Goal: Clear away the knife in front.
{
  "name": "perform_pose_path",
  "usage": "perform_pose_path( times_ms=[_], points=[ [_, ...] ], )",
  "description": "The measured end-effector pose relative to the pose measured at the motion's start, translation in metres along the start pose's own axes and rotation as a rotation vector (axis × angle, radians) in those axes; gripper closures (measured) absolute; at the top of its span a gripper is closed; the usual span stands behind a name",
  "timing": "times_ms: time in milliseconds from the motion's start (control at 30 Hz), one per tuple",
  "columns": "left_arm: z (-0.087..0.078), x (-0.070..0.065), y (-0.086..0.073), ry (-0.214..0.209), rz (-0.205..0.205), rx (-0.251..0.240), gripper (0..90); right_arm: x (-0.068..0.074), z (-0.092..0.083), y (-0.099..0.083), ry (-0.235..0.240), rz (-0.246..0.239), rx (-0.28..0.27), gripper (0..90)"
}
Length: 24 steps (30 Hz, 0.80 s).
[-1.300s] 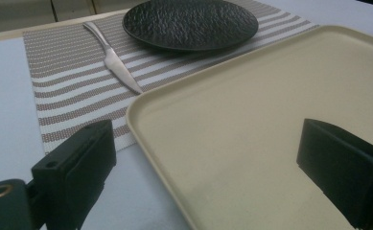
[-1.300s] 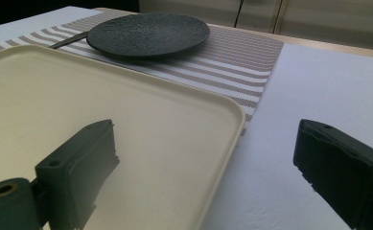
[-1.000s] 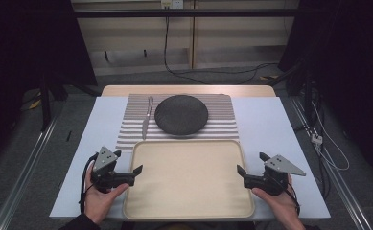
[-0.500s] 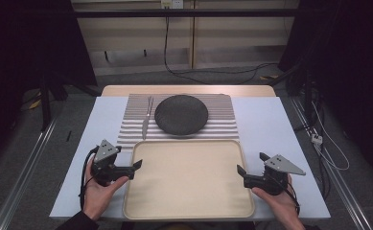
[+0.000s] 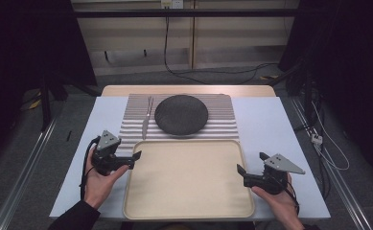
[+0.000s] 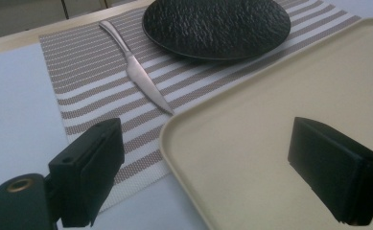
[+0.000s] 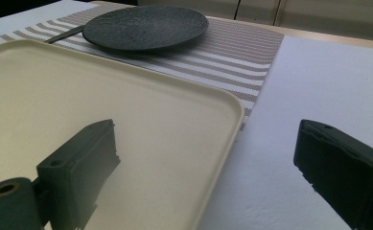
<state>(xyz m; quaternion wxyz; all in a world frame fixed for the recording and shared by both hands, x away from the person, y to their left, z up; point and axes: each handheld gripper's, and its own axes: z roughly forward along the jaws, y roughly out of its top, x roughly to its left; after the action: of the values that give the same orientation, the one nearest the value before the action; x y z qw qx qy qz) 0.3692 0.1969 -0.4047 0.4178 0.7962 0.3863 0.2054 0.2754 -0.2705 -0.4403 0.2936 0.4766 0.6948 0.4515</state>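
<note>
Two tongs, both gaping, empty. My left tongs (image 5: 135, 156) straddle the tray's (image 5: 189, 191) left edge; knife (image 5: 146, 123) and dark plate (image 5: 181, 113) lie on the striped mat (image 5: 222, 120) beyond; my right tongs (image 5: 240, 170) straddle its right edge.

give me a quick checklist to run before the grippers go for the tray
1. Left gripper open: ok, its jaws stand wide apart in the left gripper view, nothing between them.
2. Right gripper open: ok, jaws wide apart and empty in the right gripper view.
3. Tray free of load: ok, its beige surface is bare.
4. Jaws lined up on the tray edges: ok, each gripper straddles a side rim, left at the far left corner, right at the right edge.
5. Knife out of the way: cannot tell, its tip lies very near the tray's far left corner.
6. Plate off the tray: ok, it sits on the striped mat beyond it.
</note>
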Motion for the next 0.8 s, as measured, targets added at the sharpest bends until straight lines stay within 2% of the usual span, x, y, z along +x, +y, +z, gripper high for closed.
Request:
perform_pose_path(
  times_ms=[67,100,267,367,467,800],
  points=[
    [0.002,0.002,0.002,0.000,-0.016,-0.002,12.1,0.000,0.001,0.000,0.001,-0.003,0.001,7.5],
    [0.002,0.004,0.004,0.008,-0.005,0.002,12.1,0.000,0.001,0.000,0.002,-0.003,0.003,7.5],
    [0.005,0.008,0.013,0.013,-0.021,-0.004,11.9,0.000,0.001,0.000,0.002,-0.001,0.004,7.5],
    [0.008,0.011,0.018,-0.006,-0.035,0.003,12.0,0.000,0.001,0.000,0.002,-0.004,0.003,7.5],
    [0.012,0.016,0.023,-0.004,-0.042,0.005,11.5,0.000,0.001,0.000,0.004,-0.004,0.005,7.5],
    [0.040,0.034,0.040,0.037,-0.064,0.020,11.8,0.000,0.005,0.000,0.016,-0.016,0.013,7.3]
  ],
)
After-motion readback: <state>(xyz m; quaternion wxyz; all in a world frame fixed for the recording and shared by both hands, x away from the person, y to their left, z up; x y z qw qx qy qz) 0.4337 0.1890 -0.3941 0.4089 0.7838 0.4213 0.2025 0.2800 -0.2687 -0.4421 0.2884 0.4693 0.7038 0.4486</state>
